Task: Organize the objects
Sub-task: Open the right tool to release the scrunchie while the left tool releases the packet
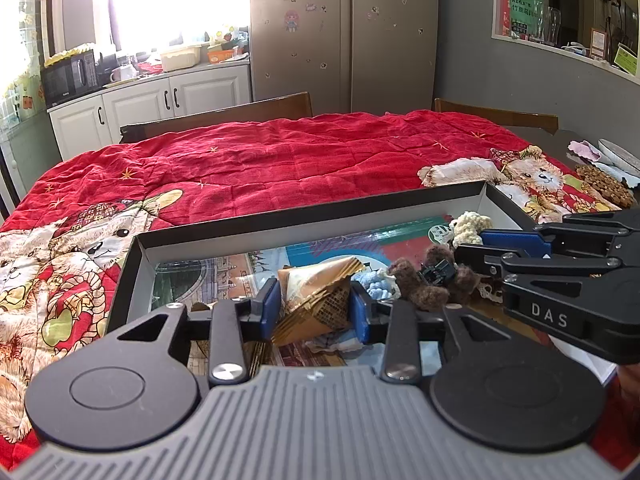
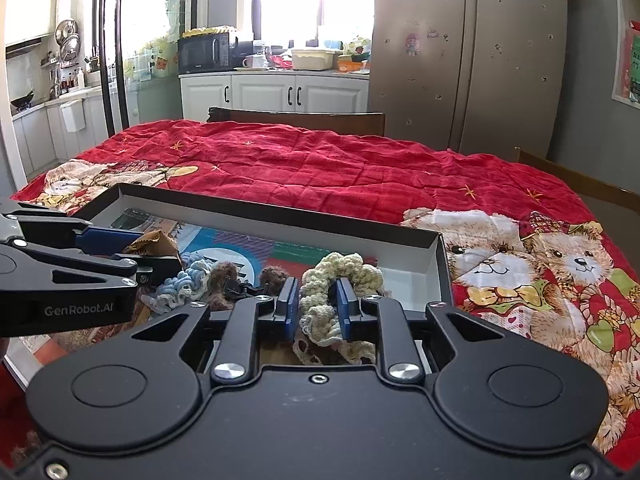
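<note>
Two pairs of tongs hang over my shallow box on the red quilted tabletop: the left tongs stand parted around a folded gold paper fan and look slack, while the right tongs straddle a cream crocheted scrunchie, barely apart. I cannot tell whether either pad bites. Lifting now, I risk yarn snagging a pad and dragging out the scrunchie or its brown and blue neighbours.

1 shallow box; 3 crocheted scrunchies: cream, blue, brown; 1 folded gold paper fan.
</note>
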Action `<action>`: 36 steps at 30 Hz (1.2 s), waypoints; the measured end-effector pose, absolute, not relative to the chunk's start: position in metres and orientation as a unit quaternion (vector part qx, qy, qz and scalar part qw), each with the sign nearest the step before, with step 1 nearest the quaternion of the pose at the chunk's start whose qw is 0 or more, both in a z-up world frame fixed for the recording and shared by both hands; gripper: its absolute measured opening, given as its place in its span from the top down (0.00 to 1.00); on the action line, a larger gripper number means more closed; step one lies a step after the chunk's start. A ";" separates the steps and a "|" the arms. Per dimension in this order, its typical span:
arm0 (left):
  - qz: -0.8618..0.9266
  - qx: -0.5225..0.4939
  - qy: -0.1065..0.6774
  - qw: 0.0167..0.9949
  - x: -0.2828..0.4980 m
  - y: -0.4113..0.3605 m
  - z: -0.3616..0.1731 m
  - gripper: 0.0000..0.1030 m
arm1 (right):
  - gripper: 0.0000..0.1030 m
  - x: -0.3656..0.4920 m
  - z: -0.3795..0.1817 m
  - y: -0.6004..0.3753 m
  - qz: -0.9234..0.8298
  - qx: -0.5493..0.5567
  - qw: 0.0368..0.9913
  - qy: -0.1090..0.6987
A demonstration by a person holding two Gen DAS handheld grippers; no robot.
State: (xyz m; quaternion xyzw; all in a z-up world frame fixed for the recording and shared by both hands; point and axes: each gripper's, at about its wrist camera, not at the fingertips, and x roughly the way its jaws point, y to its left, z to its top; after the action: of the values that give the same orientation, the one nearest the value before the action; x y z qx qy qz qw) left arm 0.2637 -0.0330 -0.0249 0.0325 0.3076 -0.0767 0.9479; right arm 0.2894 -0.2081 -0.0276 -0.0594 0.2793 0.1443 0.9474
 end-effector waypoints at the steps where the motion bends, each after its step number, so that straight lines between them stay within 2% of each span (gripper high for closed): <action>1: -0.077 0.033 0.307 0.948 0.263 -0.033 -0.024 0.47 | 0.78 0.289 -0.027 -0.208 0.144 -0.059 0.948 0.278; 11: -0.077 0.032 0.306 0.948 0.263 -0.033 -0.024 0.45 | 0.64 0.286 -0.024 -0.211 0.141 -0.053 0.952 0.266; 30: -0.076 0.034 0.295 0.952 0.258 -0.035 -0.020 0.36 | 0.52 0.277 -0.016 -0.213 0.134 -0.046 0.959 0.244; 36: -0.078 0.037 0.289 0.954 0.255 -0.035 -0.018 0.34 | 0.51 0.274 -0.015 -0.214 0.135 -0.042 0.960 0.244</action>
State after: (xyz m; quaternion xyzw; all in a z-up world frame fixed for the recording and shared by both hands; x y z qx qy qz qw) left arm 0.2546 -0.0353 -0.0179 0.0368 0.2886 -0.0778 0.9536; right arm 0.2741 -0.2143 -0.0147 -0.0421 0.2436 0.1347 0.9596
